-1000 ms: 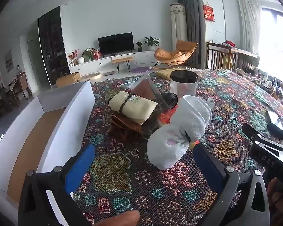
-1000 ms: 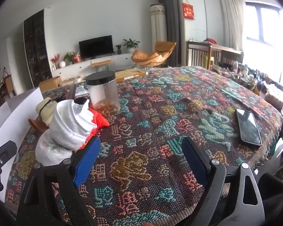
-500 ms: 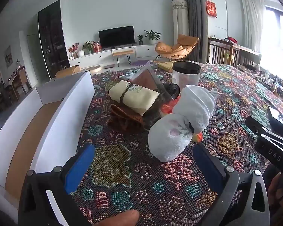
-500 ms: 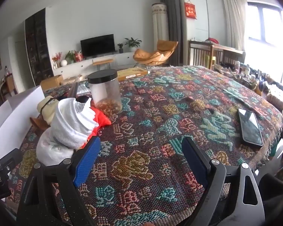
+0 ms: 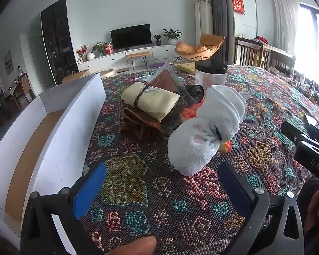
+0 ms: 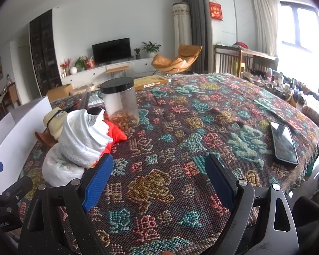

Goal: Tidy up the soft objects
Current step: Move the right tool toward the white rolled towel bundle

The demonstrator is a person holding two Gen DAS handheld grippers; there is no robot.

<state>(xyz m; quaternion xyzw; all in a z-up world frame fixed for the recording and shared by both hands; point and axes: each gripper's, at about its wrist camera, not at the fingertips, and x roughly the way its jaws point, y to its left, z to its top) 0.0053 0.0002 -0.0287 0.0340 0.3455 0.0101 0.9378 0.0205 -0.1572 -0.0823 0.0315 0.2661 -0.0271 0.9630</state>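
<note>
Slightly farther back than a second ago, the left gripper (image 5: 159, 189) is held wide open and empty before the white towel bundle (image 5: 206, 131). That bundle lies on the patterned worktop (image 6: 180, 127), just beside a cream roll (image 5: 151, 99) and well right of the white box (image 5: 59, 127). Near it, the right gripper (image 6: 159, 178) is likewise spread open.
</note>
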